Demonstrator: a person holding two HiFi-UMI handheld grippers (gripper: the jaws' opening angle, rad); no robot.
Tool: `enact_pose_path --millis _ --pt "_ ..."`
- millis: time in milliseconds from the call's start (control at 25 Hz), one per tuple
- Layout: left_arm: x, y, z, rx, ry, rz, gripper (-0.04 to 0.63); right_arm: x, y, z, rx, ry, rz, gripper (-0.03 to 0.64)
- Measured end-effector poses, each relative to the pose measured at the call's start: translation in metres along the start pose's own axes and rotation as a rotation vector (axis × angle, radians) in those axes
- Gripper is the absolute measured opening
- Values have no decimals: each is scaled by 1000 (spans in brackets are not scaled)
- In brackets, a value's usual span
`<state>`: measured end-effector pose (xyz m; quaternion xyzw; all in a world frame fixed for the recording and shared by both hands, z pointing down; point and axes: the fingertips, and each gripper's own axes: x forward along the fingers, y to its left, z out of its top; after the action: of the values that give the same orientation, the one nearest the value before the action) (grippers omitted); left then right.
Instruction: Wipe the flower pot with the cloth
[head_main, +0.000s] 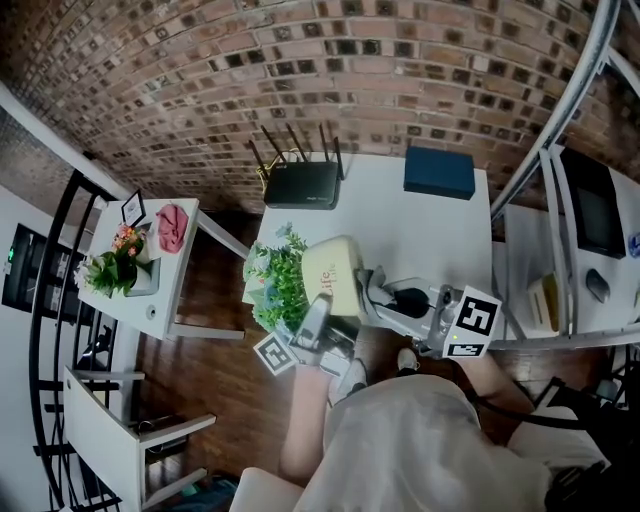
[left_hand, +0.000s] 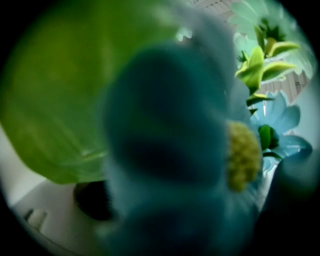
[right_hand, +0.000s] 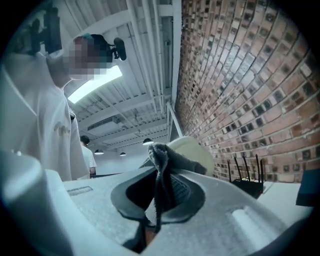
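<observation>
The cream flower pot (head_main: 335, 275) is off the table and tipped on its side, its green and blue plant (head_main: 279, 282) pointing left. My left gripper (head_main: 316, 322) reaches up to the pot from below at the plant end and seems shut on it. In the left gripper view blurred blue flowers (left_hand: 165, 150) and a leaf (left_hand: 55, 110) hide the jaws. My right gripper (head_main: 373, 290) comes from the right against the pot's side. Its jaws are shut on a dark grey cloth (right_hand: 162, 172), with the pot (right_hand: 192, 150) just beyond.
Behind stands a white table (head_main: 440, 235) with a black router (head_main: 302, 185) and a blue box (head_main: 439, 172), against a brick wall. A small side table (head_main: 165, 290) at left bears a bouquet (head_main: 118, 262) and a pink cloth (head_main: 171, 227). White shelving (head_main: 560, 250) stands right.
</observation>
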<state>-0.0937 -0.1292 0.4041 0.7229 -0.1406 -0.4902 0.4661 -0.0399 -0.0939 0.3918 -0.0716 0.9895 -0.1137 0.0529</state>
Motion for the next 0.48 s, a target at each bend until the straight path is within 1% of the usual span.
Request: enact_pose_path --millis 120,280,400,480 --pt "0 7 -5 -44 -10 0 502 3 -2 13 -59 -17 -23 2" --pt "2 6 -19 -69 22 -21 500 5 -26 37 -105 -76 -105 2" --pt "5 2 -28 -82 44 -33 500 3 -50 45 -98 -93 -167 2" --pt "6 0 -28 -99 37 -43 500 1 -64 40 -72 -83 -202 2"
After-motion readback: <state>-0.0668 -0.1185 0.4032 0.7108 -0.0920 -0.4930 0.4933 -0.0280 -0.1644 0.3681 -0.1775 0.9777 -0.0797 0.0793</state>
